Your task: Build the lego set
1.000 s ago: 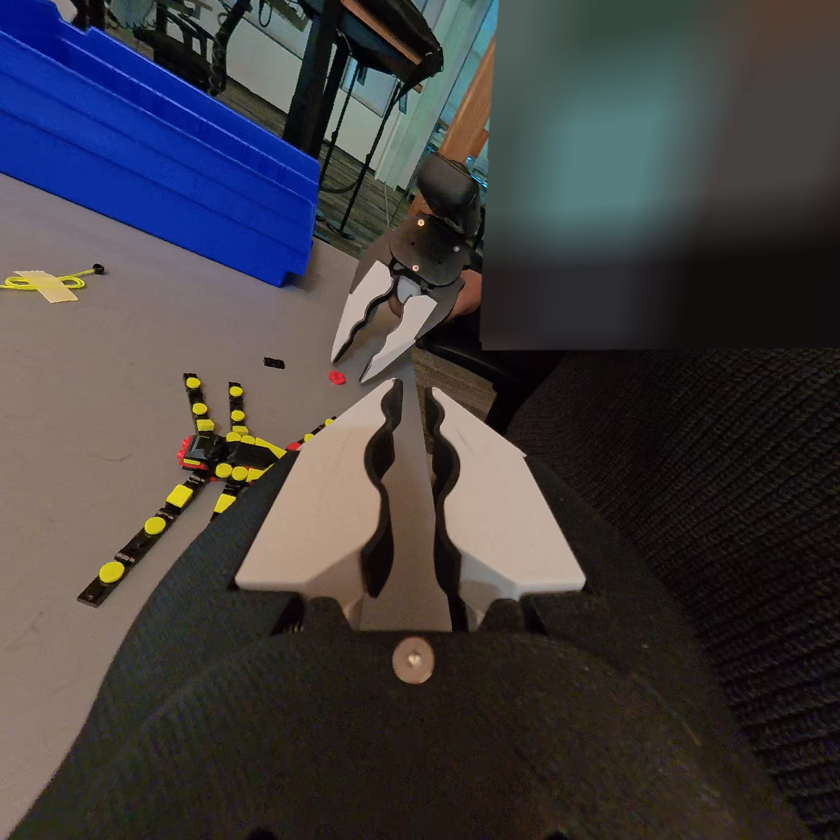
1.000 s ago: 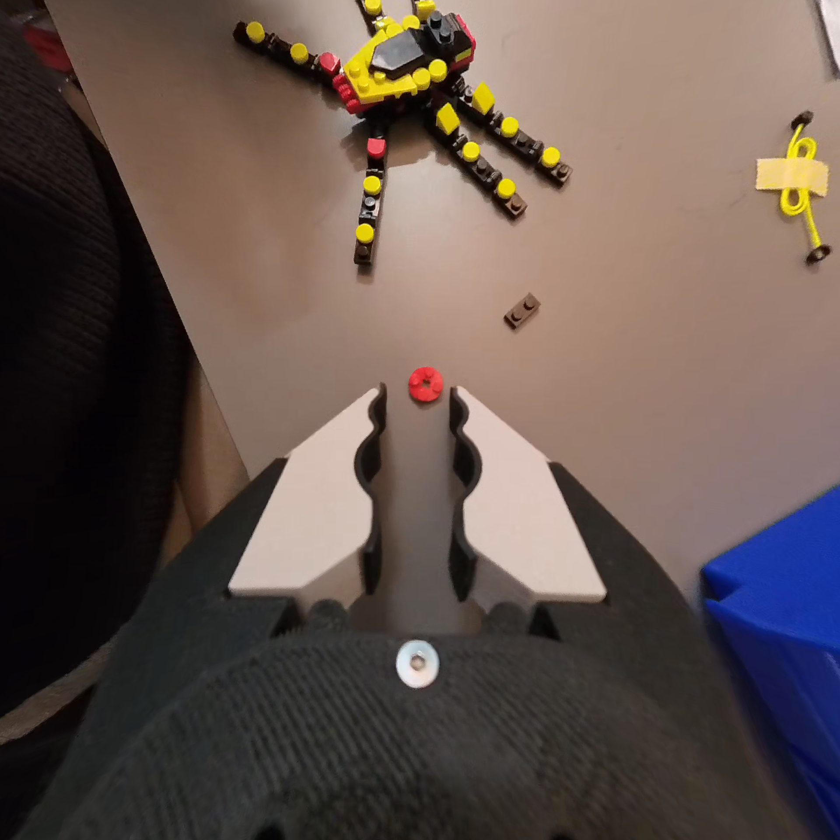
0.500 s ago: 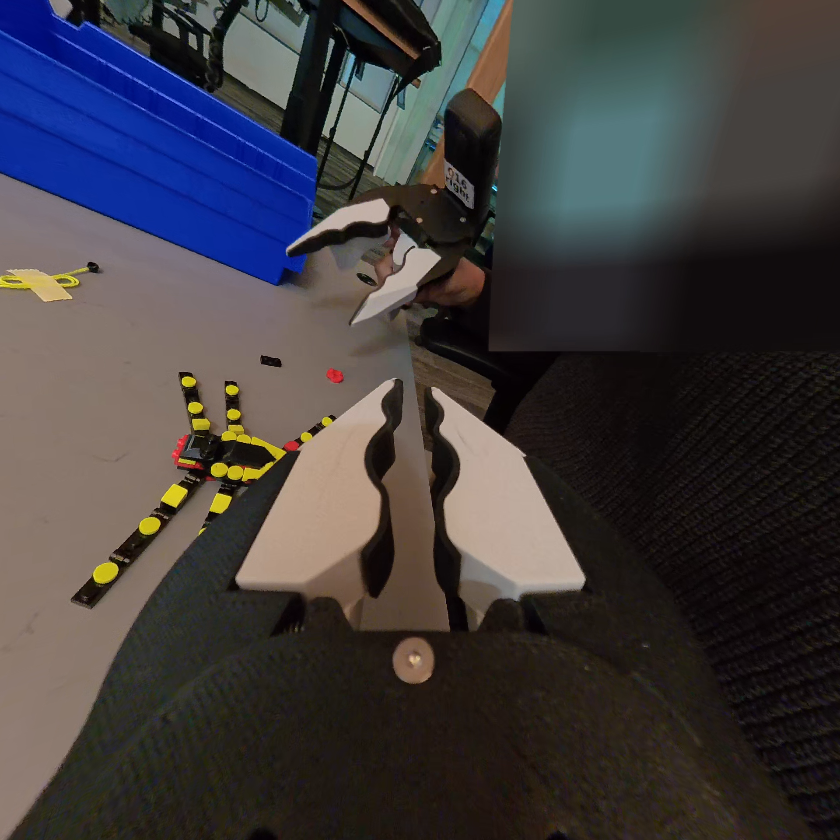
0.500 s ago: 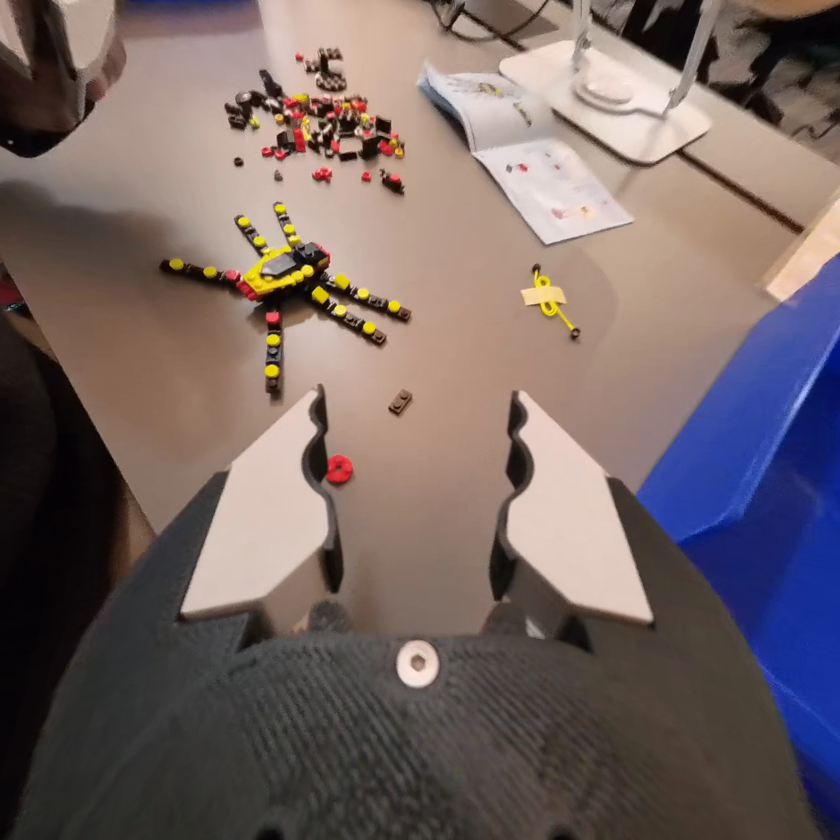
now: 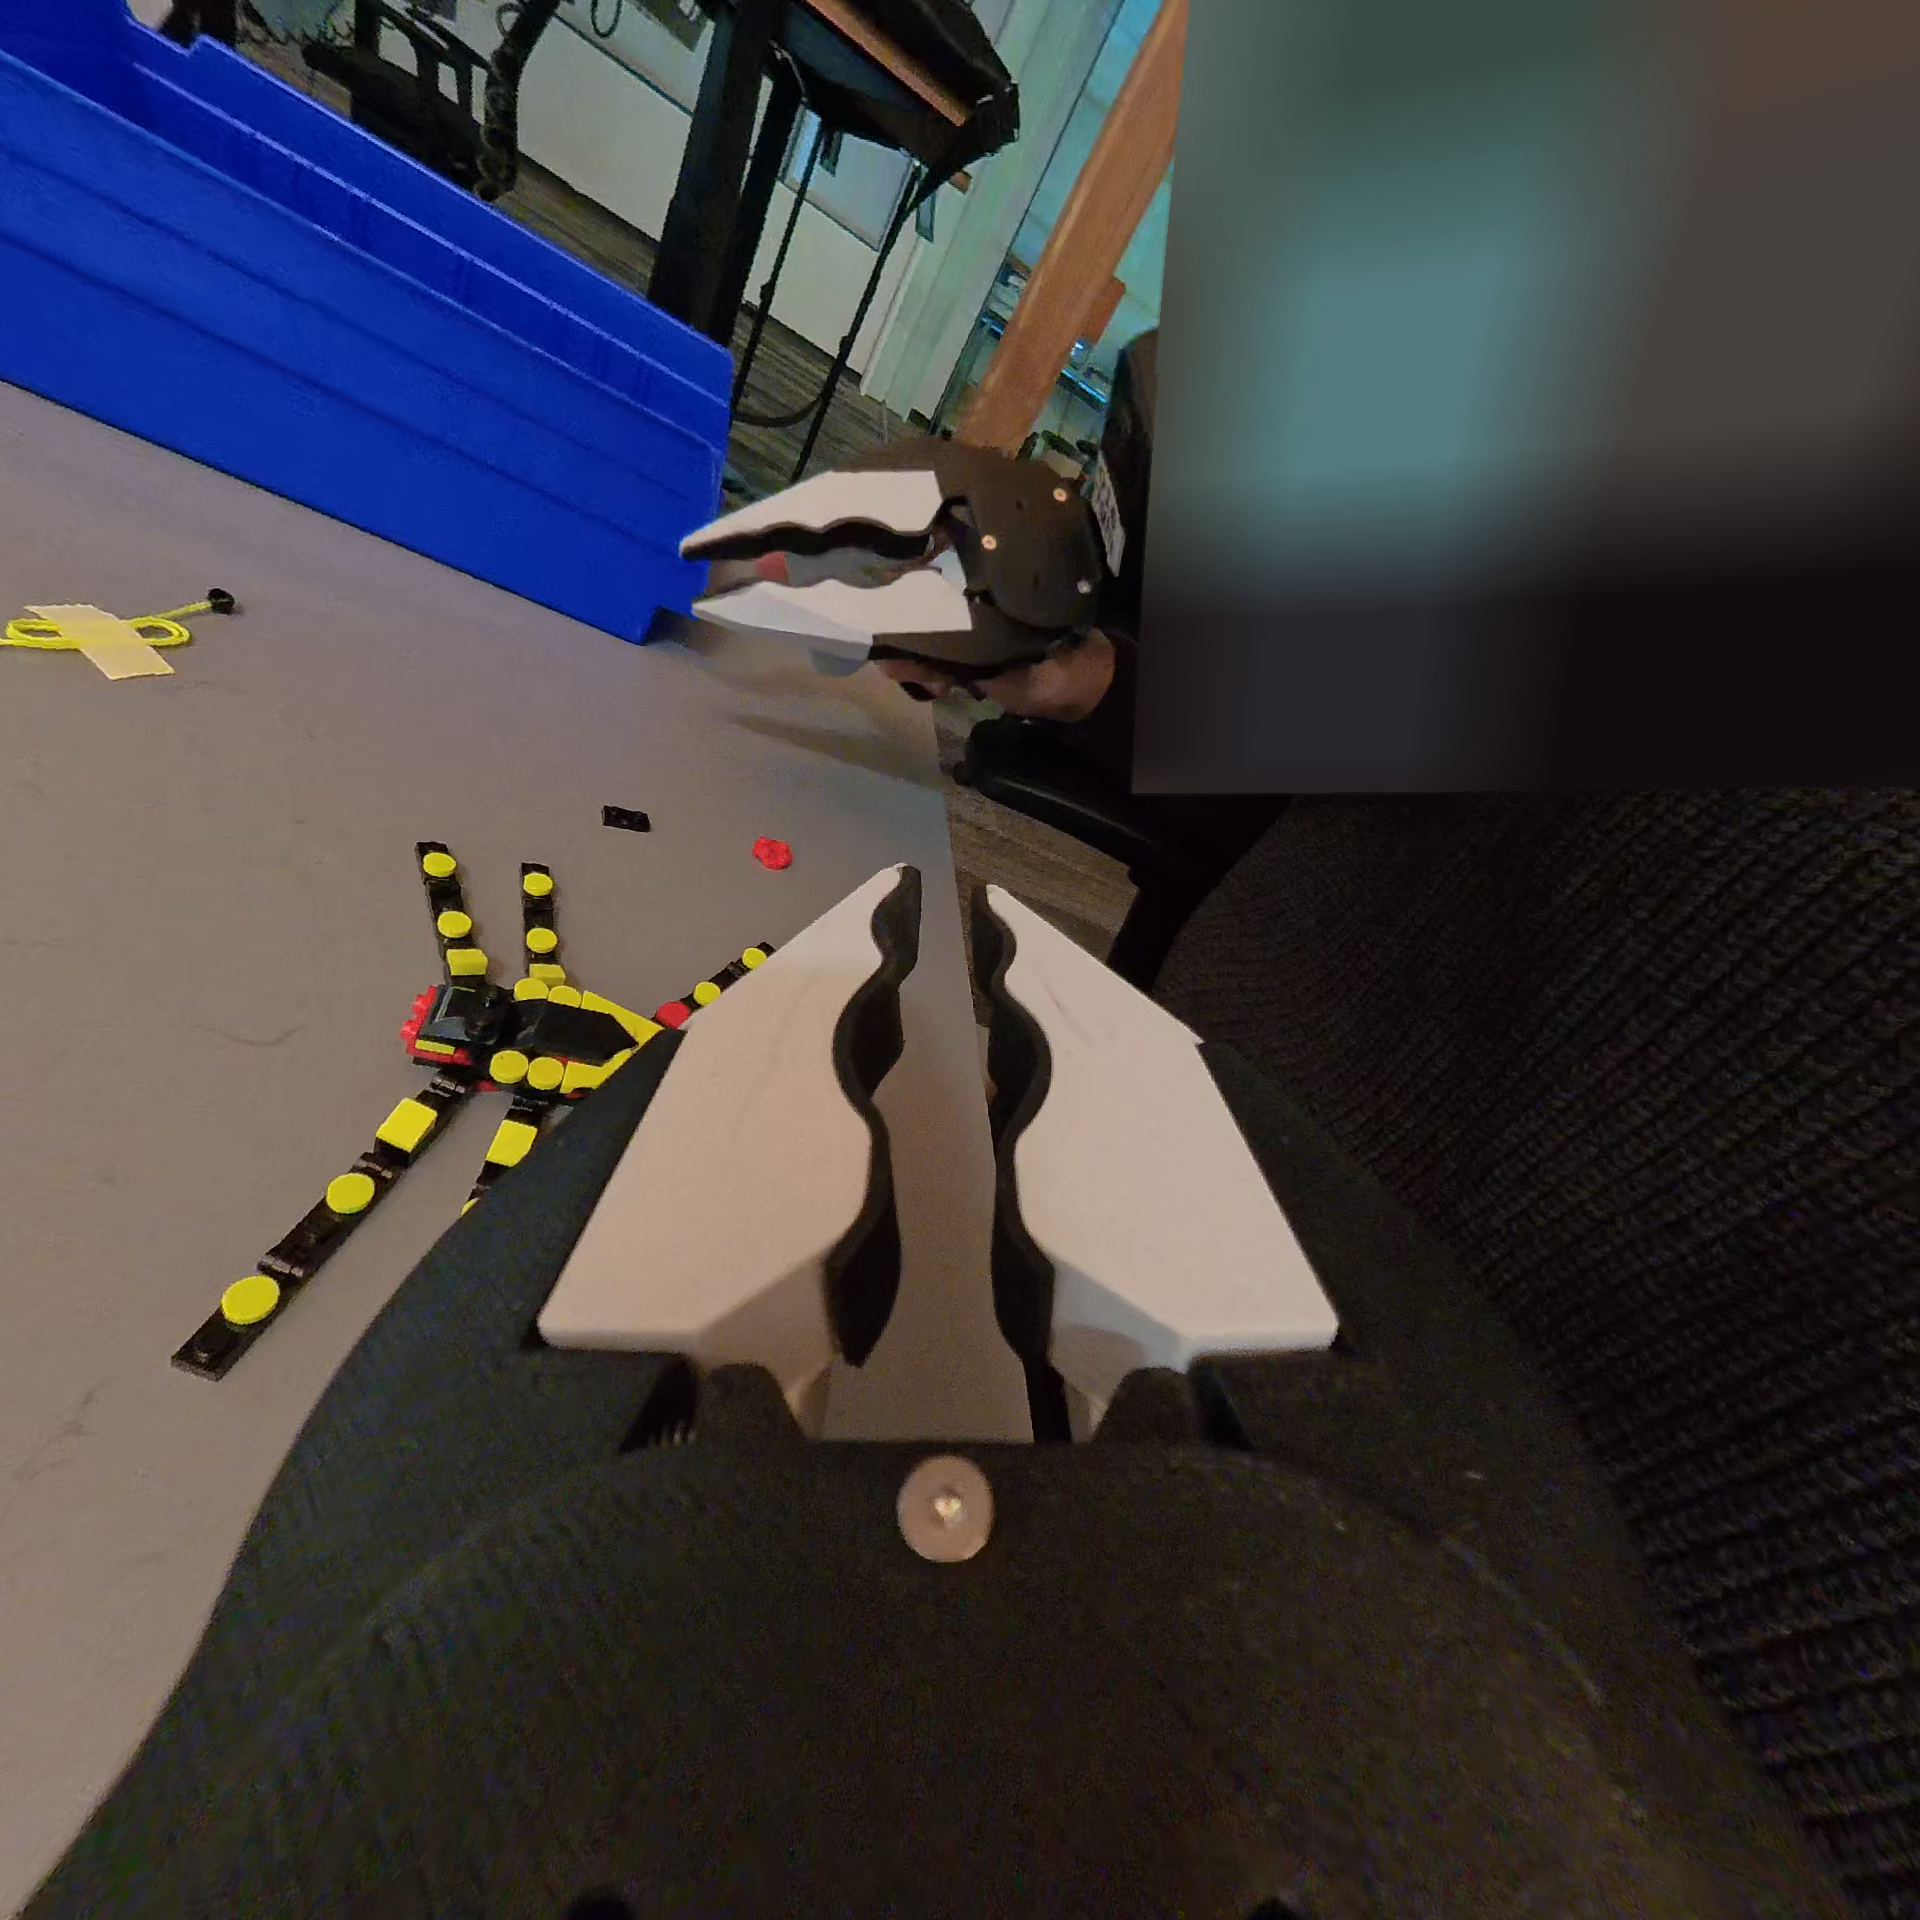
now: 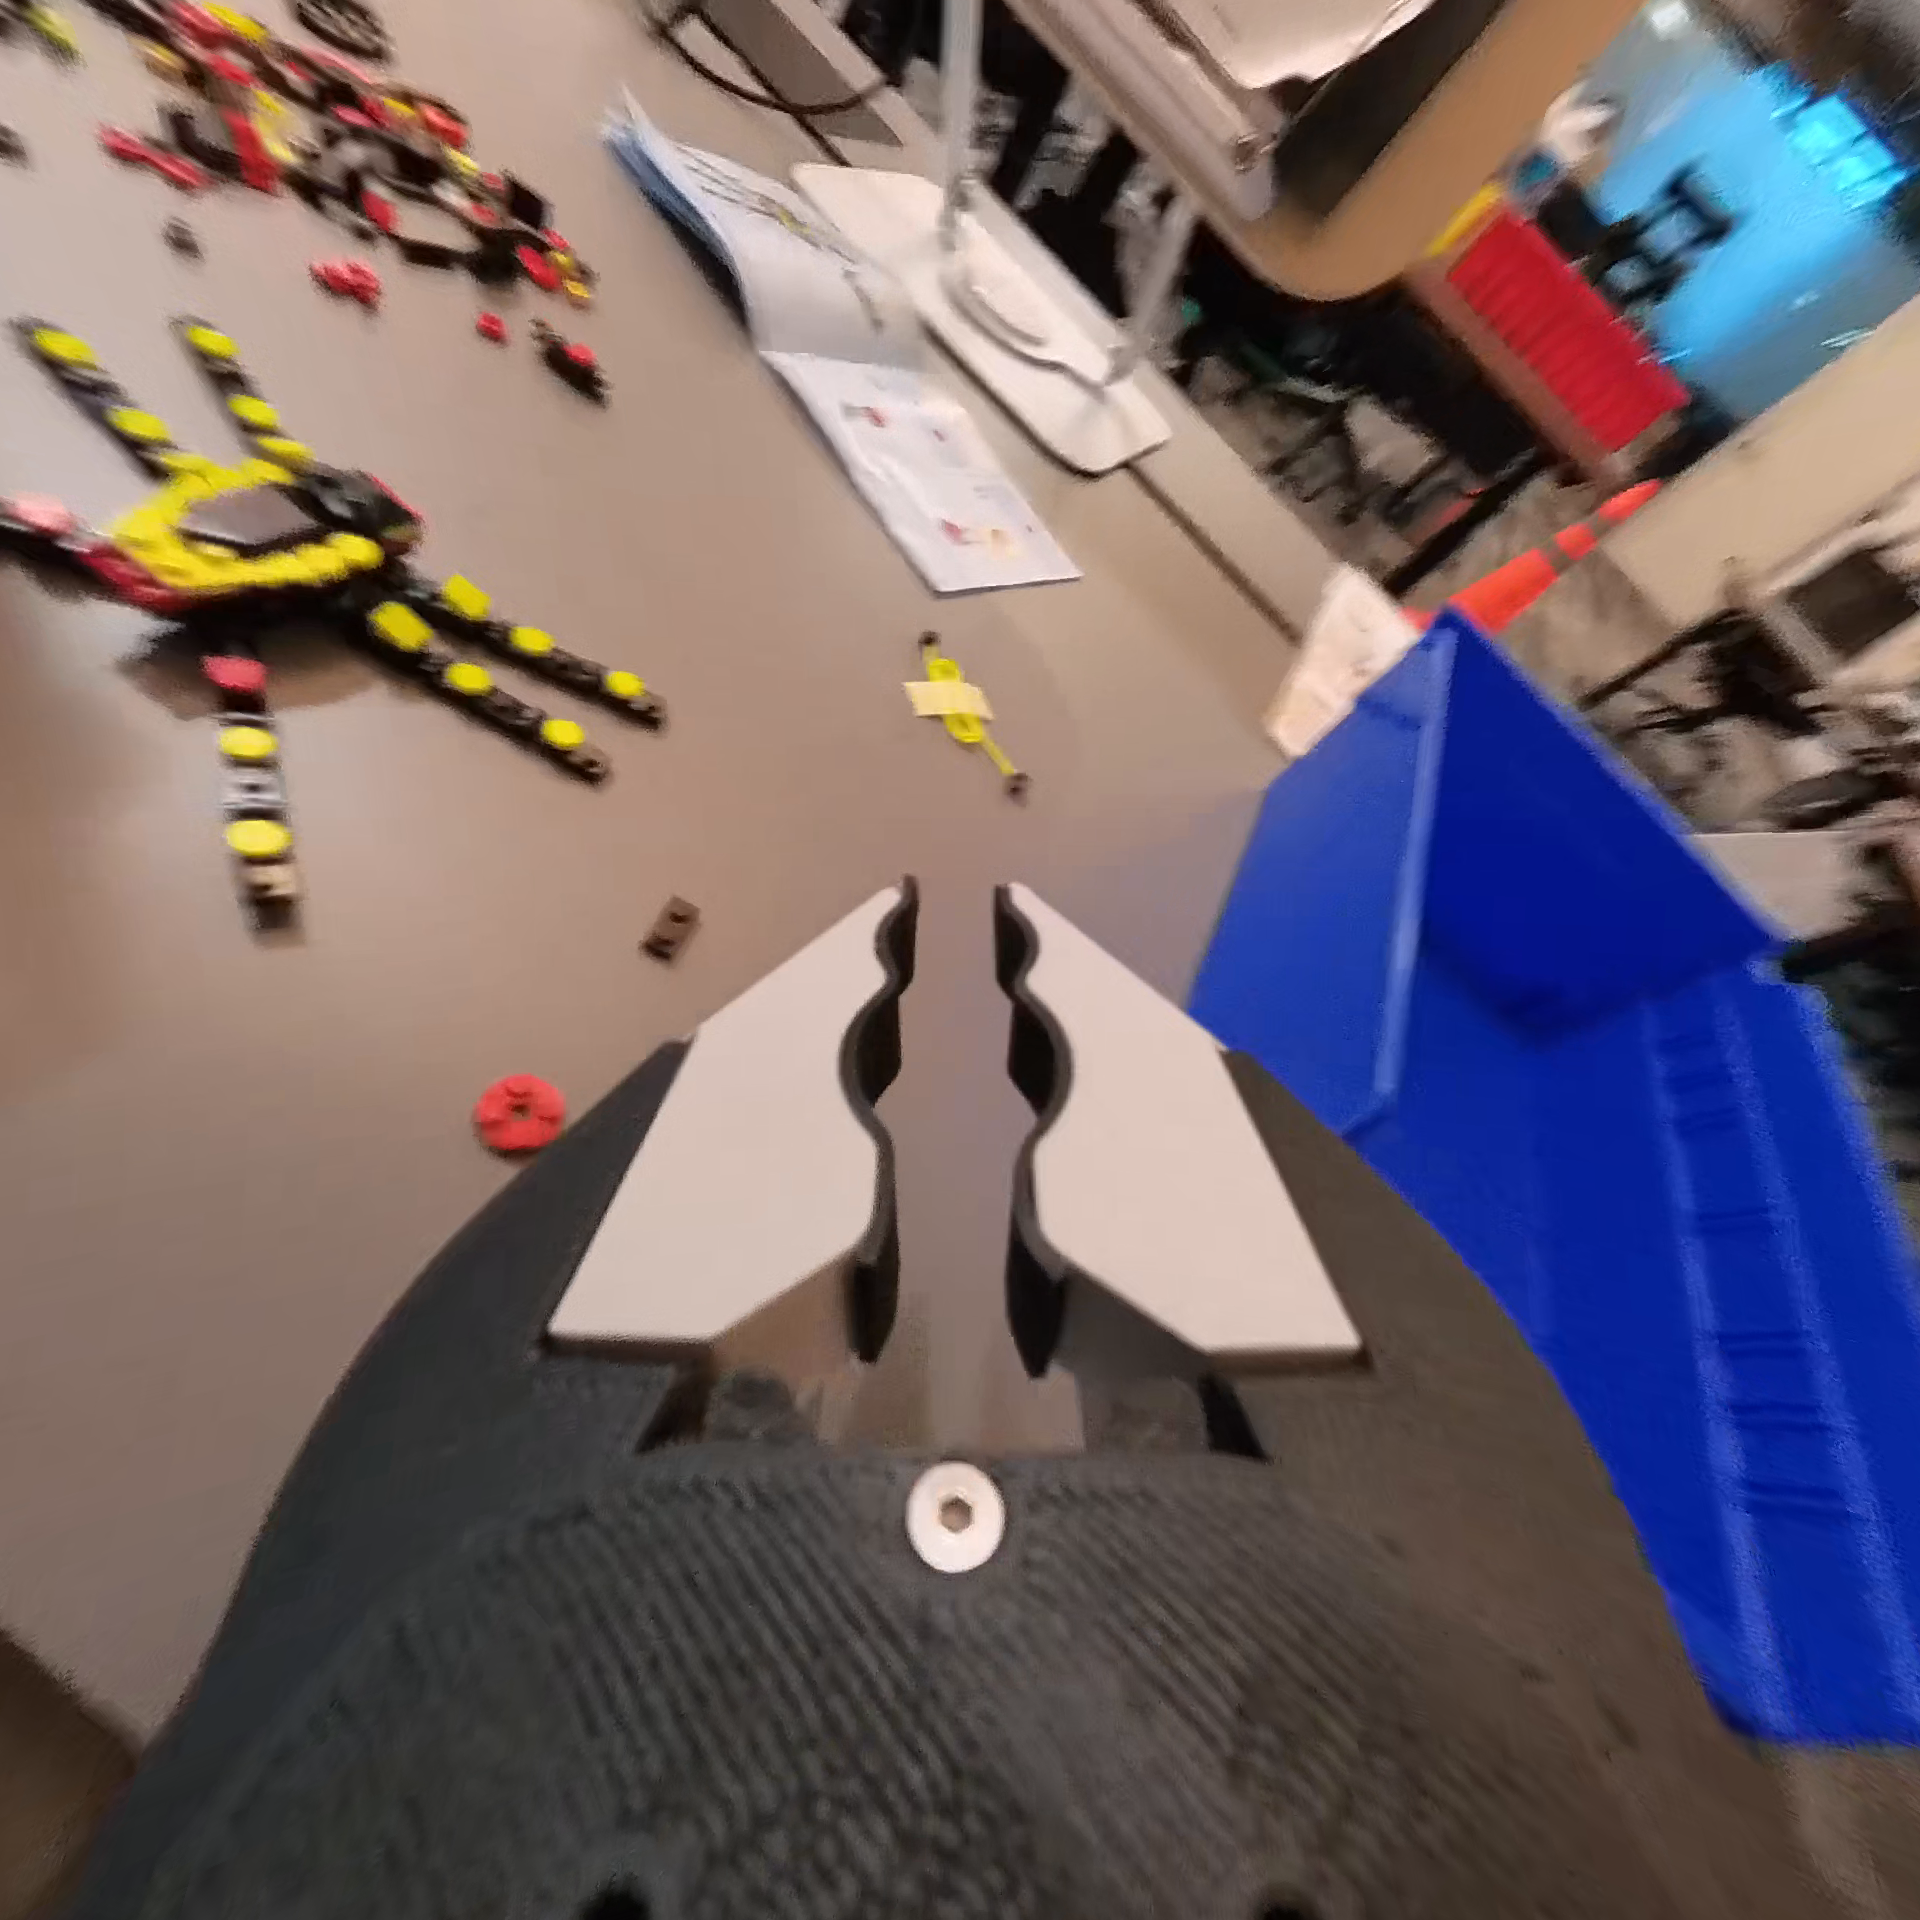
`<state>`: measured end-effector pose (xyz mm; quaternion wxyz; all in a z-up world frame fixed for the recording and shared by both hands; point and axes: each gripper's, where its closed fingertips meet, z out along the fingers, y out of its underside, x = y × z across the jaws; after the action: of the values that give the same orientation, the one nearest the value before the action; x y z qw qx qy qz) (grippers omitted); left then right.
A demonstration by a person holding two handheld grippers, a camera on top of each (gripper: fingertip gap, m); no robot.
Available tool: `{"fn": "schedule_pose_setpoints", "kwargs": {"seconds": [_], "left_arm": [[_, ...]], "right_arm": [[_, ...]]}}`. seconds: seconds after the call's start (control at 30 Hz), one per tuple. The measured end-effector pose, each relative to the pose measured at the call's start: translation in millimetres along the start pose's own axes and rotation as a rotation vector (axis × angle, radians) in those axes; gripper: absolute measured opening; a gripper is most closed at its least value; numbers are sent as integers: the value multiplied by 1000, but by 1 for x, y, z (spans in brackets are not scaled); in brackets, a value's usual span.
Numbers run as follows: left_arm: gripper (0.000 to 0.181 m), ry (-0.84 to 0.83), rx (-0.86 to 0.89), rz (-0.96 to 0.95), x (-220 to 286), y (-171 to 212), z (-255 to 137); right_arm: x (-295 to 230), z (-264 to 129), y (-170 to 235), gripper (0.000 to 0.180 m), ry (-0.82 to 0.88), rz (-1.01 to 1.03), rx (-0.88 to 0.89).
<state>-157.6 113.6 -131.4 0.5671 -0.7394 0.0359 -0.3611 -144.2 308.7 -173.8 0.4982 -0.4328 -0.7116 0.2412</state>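
Risk comes first: the red round piece (image 6: pixel 518 1113) lies flat and thin on the table (image 6: pixel 436 997), so in my judgement a gripper closing from this tilt could skate over it or flick it toward the near edge. Farthest left in the right wrist view, the yellow-and-black lego model (image 6: pixel 244 540) rests on the table with its studded legs splayed; a careless sweep could knock one loose. The loose parts pile (image 6: pixel 343 187) sits beyond it. Just left of the right gripper (image 6: pixel 954 902), the red piece lies outside the fingers, which stand a narrow gap apart with nothing between them. A small dark plate (image 6: pixel 671 927) lies near the fingertips, and a taped yellow cord (image 6: pixel 961 712) farther out. The instruction booklet (image 6: pixel 862 416) sits behind. A blue bin (image 6: pixel 1558 1039) crowds the right side and limits any swing that way. The left gripper (image 5: pixel 943 896), also narrowly parted and empty, hangs at the table edge beside the model.
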Motion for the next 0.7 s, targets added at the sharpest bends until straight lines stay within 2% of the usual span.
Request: {"fn": "schedule_pose_setpoints", "kwargs": {"seconds": [0.07, 0.27, 0.7], "left_arm": [[6, -1, -4, -1, 0, 1, 0], [7, -3, -14, 1, 0, 2, 2], [7, -28, -35, -8, -5, 6, 2]], "right_arm": [[-20, -1, 6, 0, -152, 32, -14], [-66, -12, 56, 0, -471, -30, -226], [-99, -22, 46, 0, -669, 71, -228]]}}
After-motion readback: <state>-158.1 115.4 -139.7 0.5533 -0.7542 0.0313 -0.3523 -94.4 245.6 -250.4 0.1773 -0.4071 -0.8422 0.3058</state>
